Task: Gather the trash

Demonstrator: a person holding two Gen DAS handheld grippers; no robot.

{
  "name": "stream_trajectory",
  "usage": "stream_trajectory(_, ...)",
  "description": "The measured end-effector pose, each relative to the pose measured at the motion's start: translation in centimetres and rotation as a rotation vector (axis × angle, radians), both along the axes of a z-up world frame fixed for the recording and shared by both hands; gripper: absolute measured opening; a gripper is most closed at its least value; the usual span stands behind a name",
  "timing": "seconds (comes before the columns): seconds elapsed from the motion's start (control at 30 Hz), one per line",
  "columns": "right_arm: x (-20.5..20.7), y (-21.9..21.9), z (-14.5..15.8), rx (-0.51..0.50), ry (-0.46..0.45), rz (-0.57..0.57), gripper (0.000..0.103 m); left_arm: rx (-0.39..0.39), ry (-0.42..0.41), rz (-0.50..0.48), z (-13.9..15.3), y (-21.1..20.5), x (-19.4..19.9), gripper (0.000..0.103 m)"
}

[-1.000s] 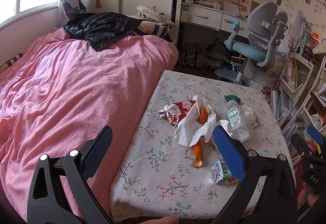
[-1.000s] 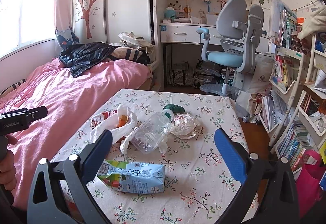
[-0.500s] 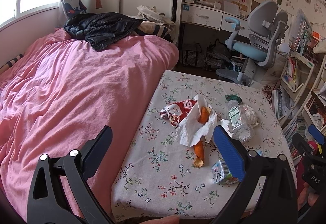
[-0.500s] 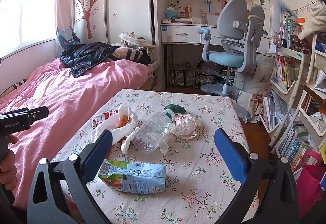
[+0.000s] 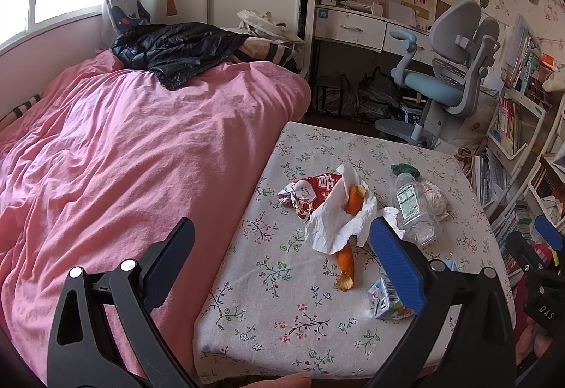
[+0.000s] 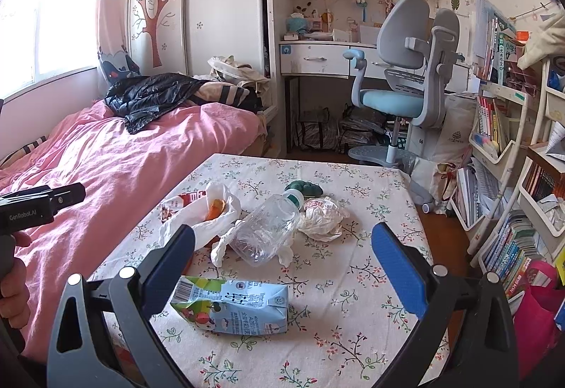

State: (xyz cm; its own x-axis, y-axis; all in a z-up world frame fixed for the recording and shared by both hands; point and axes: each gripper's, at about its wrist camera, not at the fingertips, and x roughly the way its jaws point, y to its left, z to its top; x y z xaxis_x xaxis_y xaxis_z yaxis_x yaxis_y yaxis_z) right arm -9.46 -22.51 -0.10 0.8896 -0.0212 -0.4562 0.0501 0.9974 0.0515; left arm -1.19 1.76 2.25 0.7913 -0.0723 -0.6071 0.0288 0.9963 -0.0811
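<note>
Above table (image 6: 353, 282), both grippers spread, empty

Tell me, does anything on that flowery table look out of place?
Yes. Litter is scattered on the tablecloth: a juice carton on its side, a clear bottle lying flat, orange peel poking from a crumpled tissue, and a red wrapper. Both claws hang open, holding nothing.

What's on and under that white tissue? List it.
On the white tissue: an orange peel. Under its lower edge, another peel strip sticks out; a red wrapper tucks beneath its left side. Anything else underneath is covered.
</note>
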Motion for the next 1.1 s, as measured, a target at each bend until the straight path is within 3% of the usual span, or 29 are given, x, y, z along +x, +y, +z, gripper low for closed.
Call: stream_trajectory(1.1,-0.1,0.1,-0.2,0.007,0.017,0.03,0.096,0.026,0.006,-0.001,-0.1,0.8,0.2,0.096)
